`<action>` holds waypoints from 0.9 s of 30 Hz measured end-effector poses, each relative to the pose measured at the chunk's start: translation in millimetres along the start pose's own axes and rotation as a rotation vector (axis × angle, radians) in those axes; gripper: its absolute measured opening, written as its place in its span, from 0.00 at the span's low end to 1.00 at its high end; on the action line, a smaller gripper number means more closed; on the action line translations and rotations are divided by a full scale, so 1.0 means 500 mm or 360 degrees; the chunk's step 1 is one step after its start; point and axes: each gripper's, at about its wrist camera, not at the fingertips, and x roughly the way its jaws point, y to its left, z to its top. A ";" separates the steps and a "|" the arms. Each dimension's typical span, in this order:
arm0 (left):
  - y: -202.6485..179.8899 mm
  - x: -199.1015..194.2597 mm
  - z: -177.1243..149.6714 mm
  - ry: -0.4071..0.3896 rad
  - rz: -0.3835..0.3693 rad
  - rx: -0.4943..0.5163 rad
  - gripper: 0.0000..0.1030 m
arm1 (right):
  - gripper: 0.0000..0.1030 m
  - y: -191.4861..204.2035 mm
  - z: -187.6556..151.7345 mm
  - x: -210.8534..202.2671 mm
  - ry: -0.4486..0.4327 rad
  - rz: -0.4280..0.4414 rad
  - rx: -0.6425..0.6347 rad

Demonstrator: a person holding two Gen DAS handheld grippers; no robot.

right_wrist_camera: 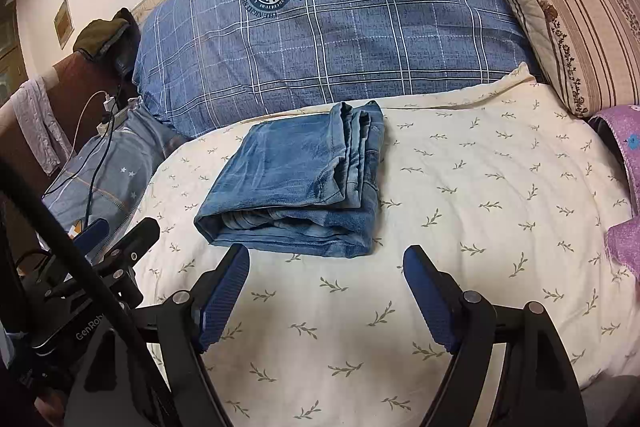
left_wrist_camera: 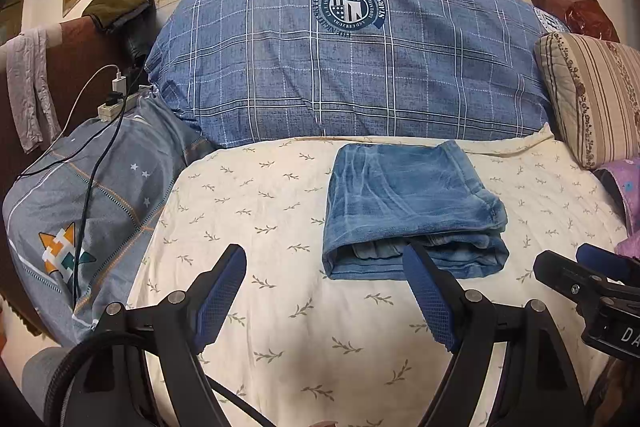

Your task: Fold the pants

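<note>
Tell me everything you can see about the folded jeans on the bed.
The jeans are faded blue denim with pale wash streaks, folded into a compact, roughly rectangular stack of several layers. The rounded fold edge faces the cameras, with inner layers showing in its open end; stacked hems or seams run along the right side. They lie flat on the cream leaf-print sheet, just in front of the blue plaid bedding. Nothing grips them: both the left claw and the right claw are open, short of the stack.

Both wrist cameras look down along their tools from the near edge of the bed (left_wrist_camera: pixel 280 327) toward the far wall, close above it; both share the folded jeans (left_wrist_camera: pixel 408 211) (right_wrist_camera: pixel 296 187) and blue checked pillow (left_wrist_camera: pixel 352 67) (right_wrist_camera: pixel 360 27)
</note>
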 end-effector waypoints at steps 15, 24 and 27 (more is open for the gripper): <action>-0.004 0.001 0.000 0.0009 -0.0007 0.0011 0.79 | 0.78 -0.001 0.000 0.004 0.0005 -0.0001 -0.0002; -0.003 -0.001 0.000 0.0009 -0.0011 0.0010 0.79 | 0.78 0.000 0.000 0.005 0.0003 -0.0003 -0.0006; -0.003 -0.001 0.001 0.0006 -0.0010 0.0012 0.79 | 0.78 -0.001 0.000 0.006 0.0008 -0.0003 -0.0006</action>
